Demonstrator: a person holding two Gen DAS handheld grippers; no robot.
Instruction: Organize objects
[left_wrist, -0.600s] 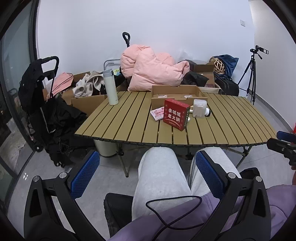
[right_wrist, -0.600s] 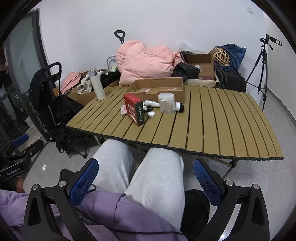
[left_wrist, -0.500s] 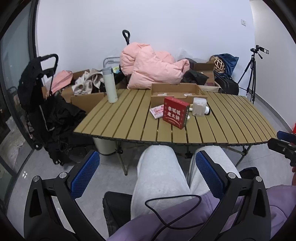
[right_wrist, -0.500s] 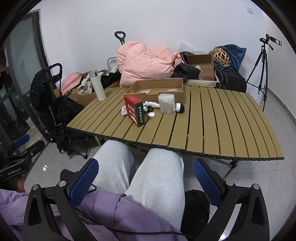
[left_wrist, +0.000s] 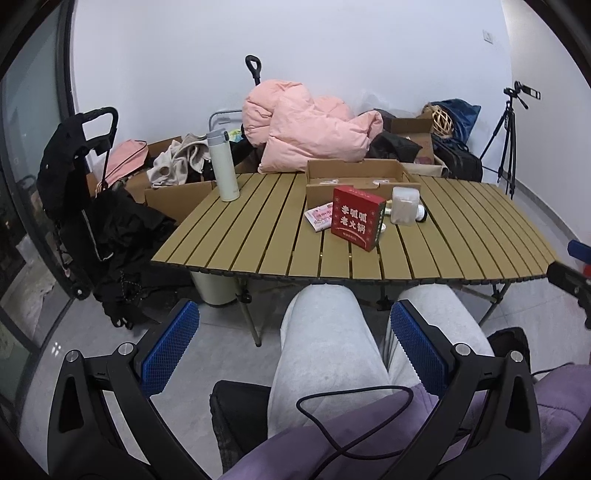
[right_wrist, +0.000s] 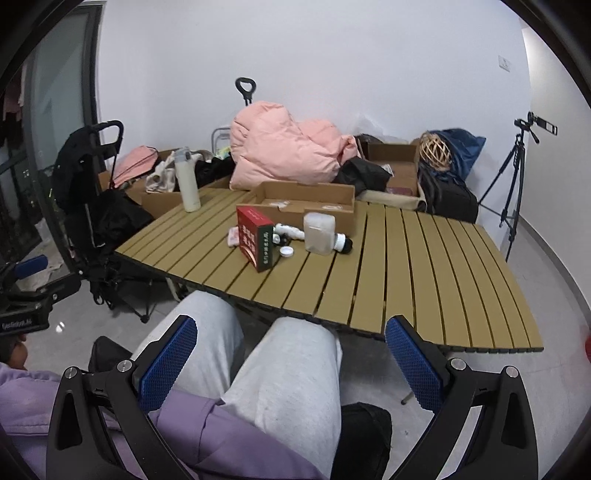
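Clutter sits mid-counter (left_wrist: 258, 236): a red box (left_wrist: 355, 218) just in front of an open cardboard tray (left_wrist: 354, 173), a clear plastic container (left_wrist: 404, 206) beside the box, a white thermos (left_wrist: 223, 166) well left of it. Left hand-held gripper (left_wrist: 295, 341) and right hand-held gripper (right_wrist: 290, 354) hover above the lap, jaws apart, holding nothing.

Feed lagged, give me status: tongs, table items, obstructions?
Left tongs and right tongs open, empty, above lap. Red box, clear jar untouched on table. Nothing blocking.
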